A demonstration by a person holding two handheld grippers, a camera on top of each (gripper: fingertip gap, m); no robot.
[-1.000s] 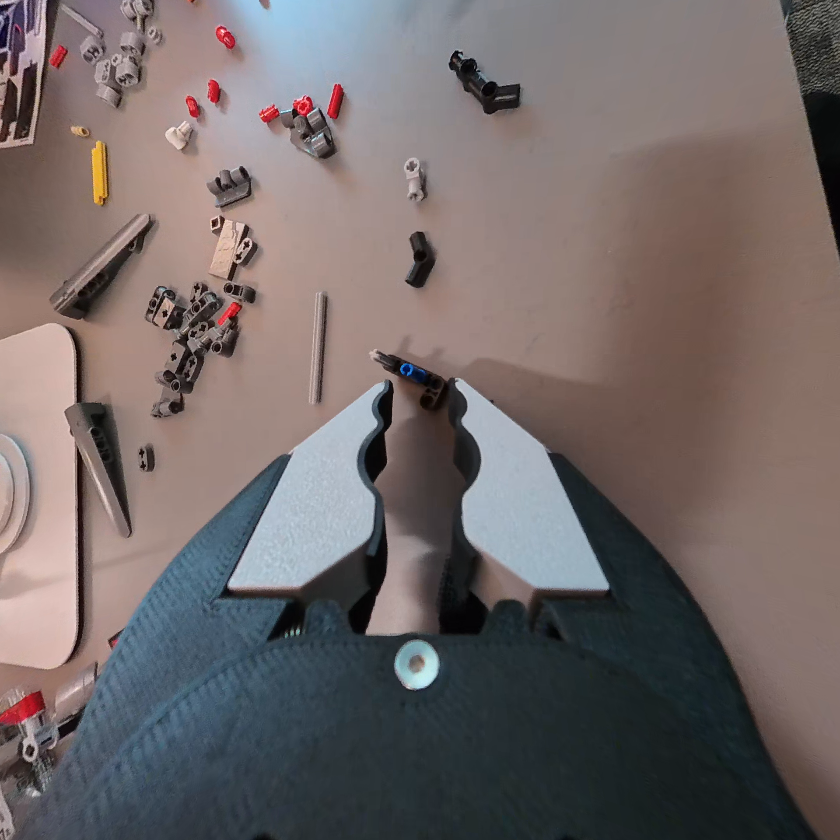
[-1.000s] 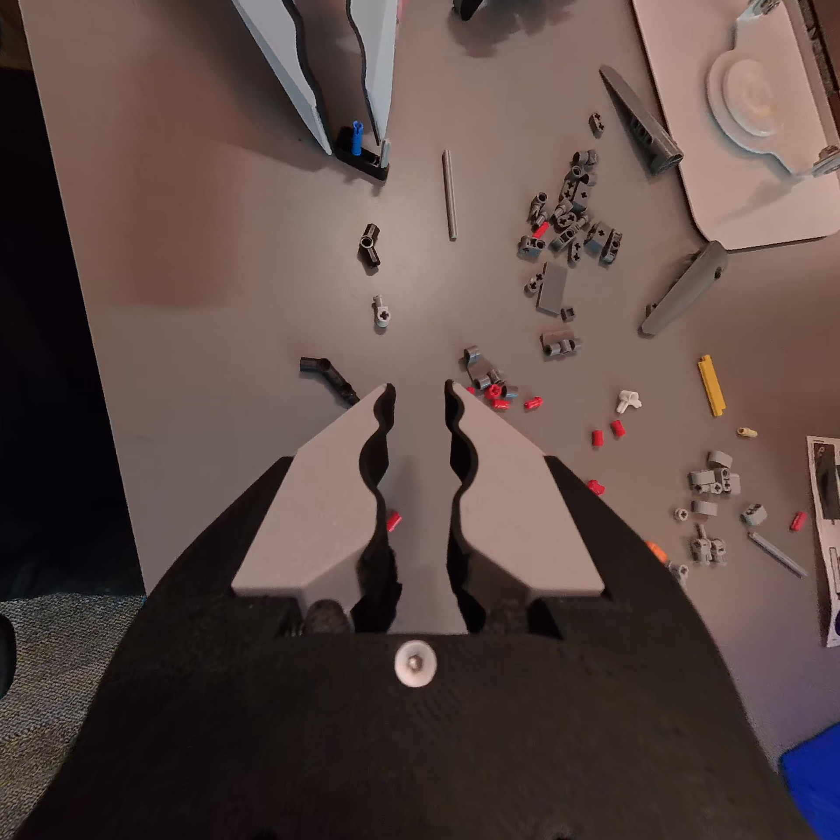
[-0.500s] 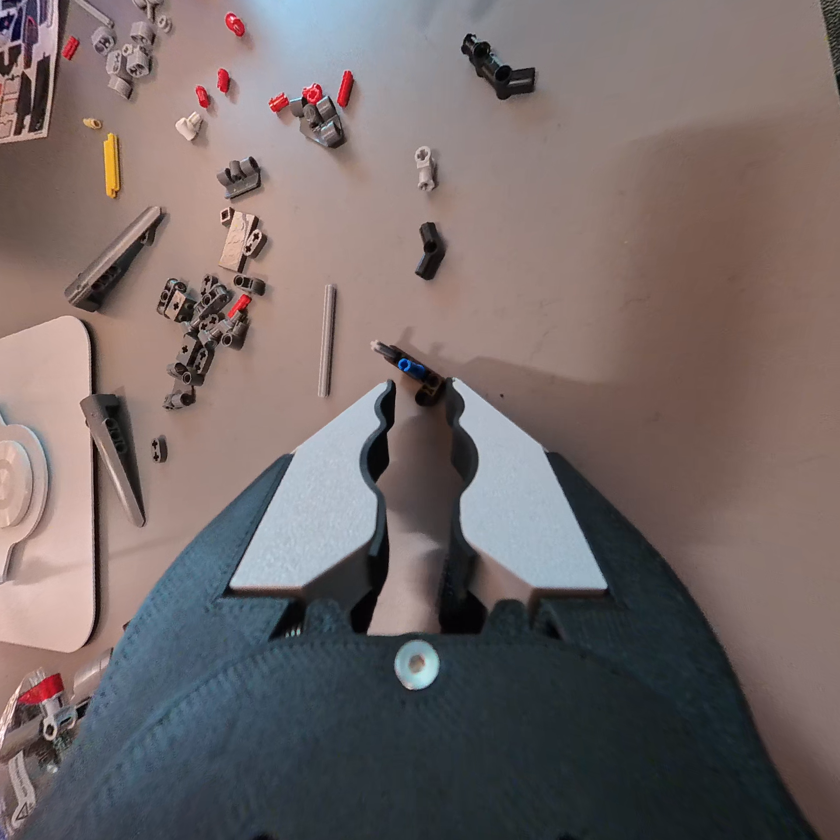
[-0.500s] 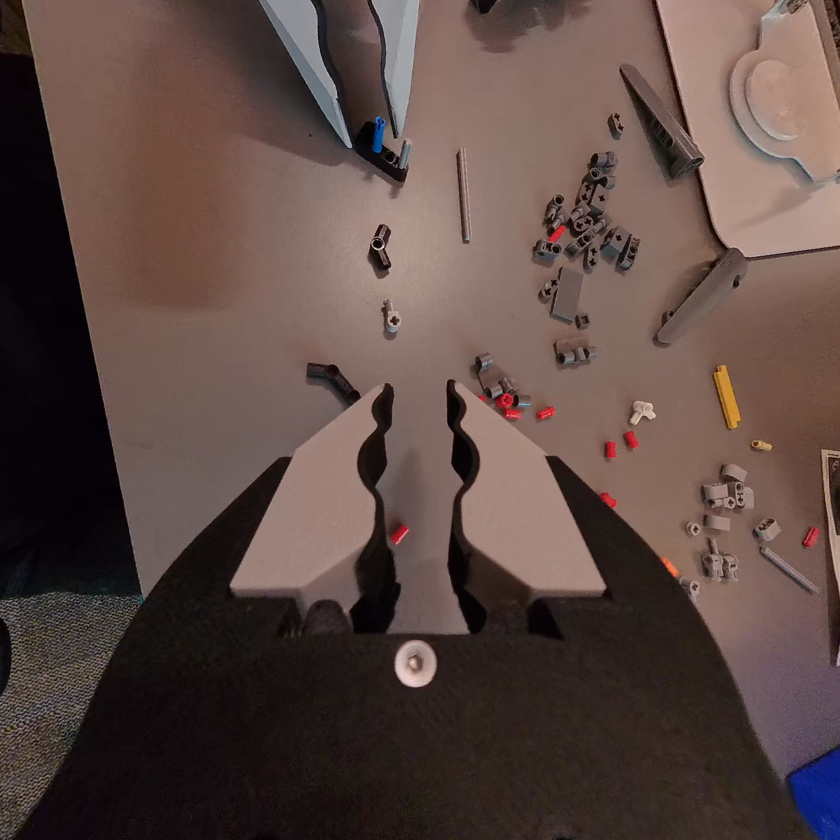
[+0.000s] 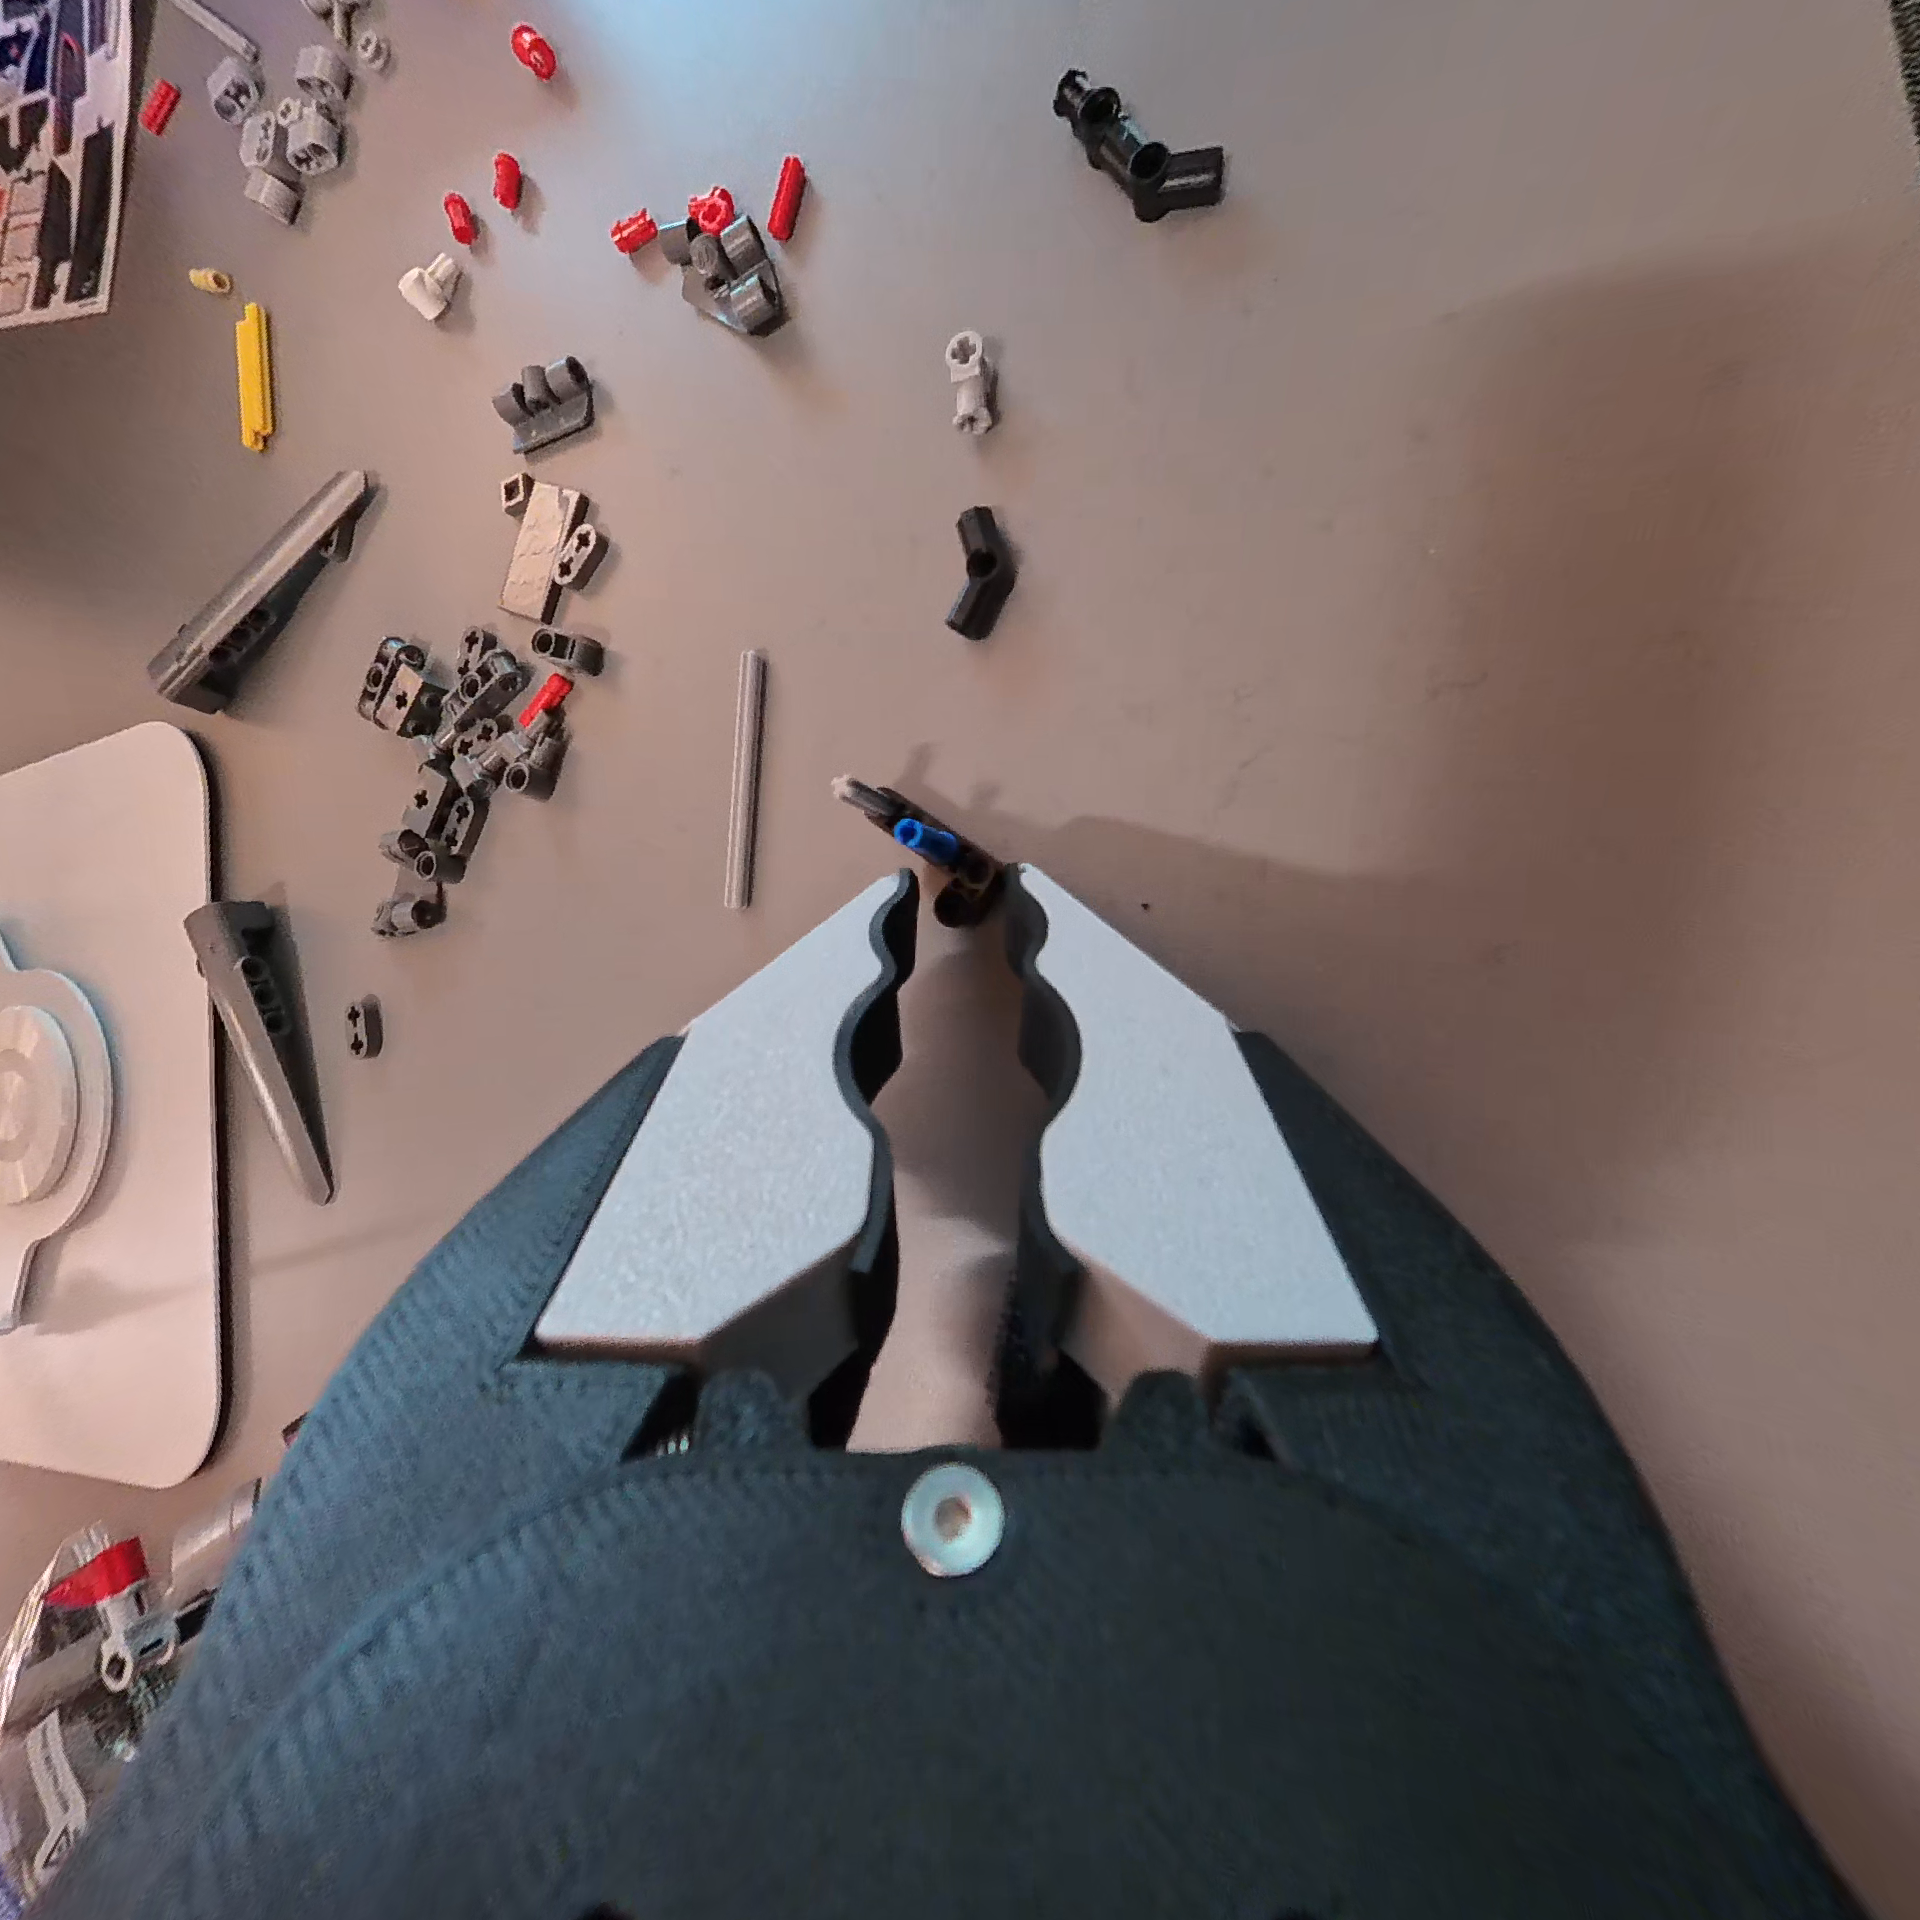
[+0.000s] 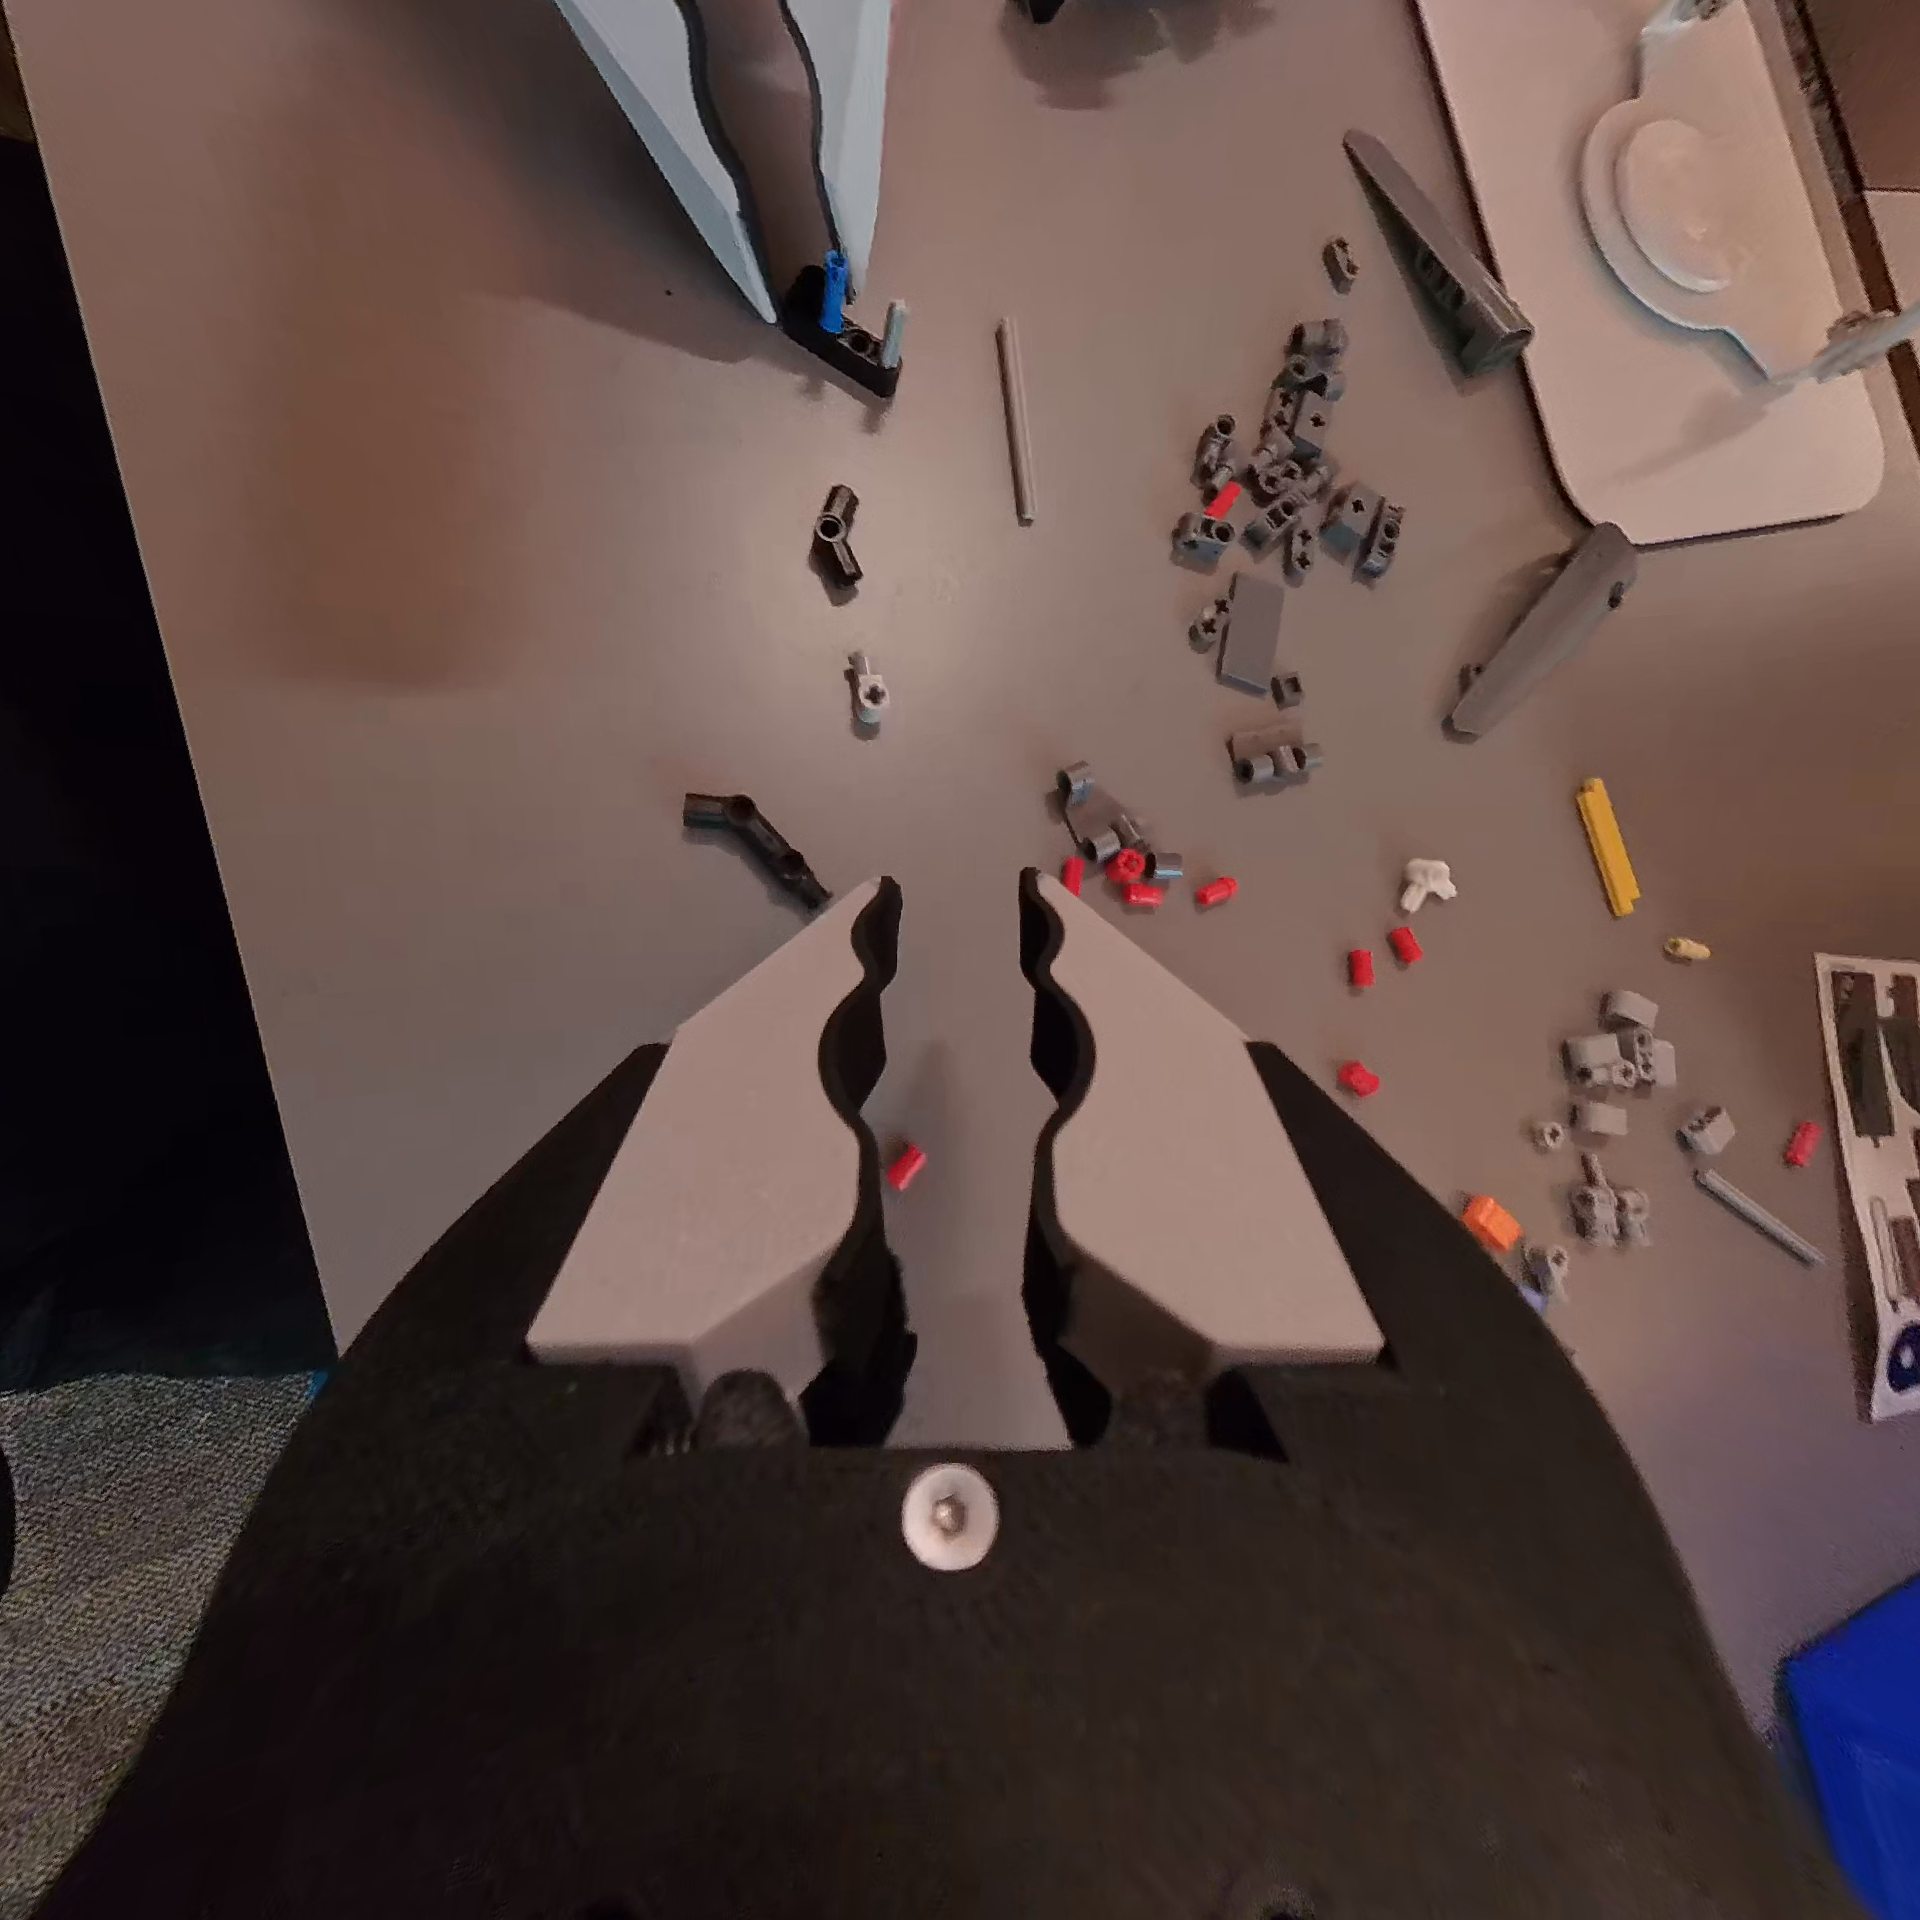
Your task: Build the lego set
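**Q:** Left tool, and what has changed?

**A:** My left gripper (image 5: 961,883) straddles the near end of the beam (image 5: 940,847), which lies flat on the table (image 5: 1455,623). The jaws stand narrower than a moment ago. One finger (image 5: 1122,1039) touches the beam, but a sliver of table shows beside the other, so nothing is clamped yet. A blue pin (image 5: 920,834) stands in the beam, and an axle (image 5: 745,779) lies just left of it.

**Q:** Right tool?

**A:** My right gripper (image 6: 958,894) is well apart from the beam, jaws parted and unchanged, holding nothing. A black connector (image 6: 758,836) lies nearest its tip, and a red pin (image 6: 904,1166) sits on the table beneath it.
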